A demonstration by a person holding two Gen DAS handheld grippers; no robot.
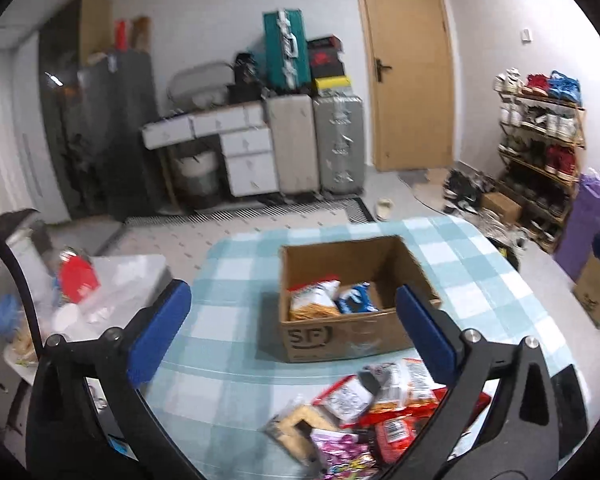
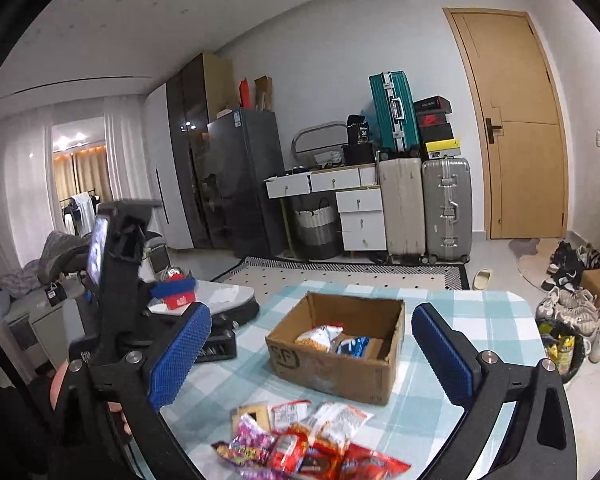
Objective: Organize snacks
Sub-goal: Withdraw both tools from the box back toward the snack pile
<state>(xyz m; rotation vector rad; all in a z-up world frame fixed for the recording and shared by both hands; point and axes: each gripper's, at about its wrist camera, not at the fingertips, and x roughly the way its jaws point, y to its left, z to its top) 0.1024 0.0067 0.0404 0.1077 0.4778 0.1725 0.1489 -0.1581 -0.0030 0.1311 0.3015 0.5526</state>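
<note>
An open cardboard box (image 1: 340,336) (image 2: 332,376) stands on the checked tablecloth (image 1: 236,280) (image 2: 480,320). Inside lie a white and orange snack bag (image 1: 314,300) (image 2: 318,336) and a blue packet (image 1: 356,298) (image 2: 354,346). A pile of snack packets (image 1: 364,416) (image 2: 308,444) lies in front of the box. My left gripper (image 1: 296,328) is open and empty, above the table between pile and box. My right gripper (image 2: 312,356) is open and empty, held above the pile. The left gripper's body (image 2: 120,264) shows at the left of the right wrist view.
A side table (image 1: 112,280) with a red item (image 1: 78,276) and clutter stands left of the table. Suitcases (image 2: 424,208), white drawers (image 2: 360,216), a fridge (image 2: 240,180) and a door (image 2: 520,128) line the far wall. Shoes and a shoe rack (image 1: 540,140) are at right.
</note>
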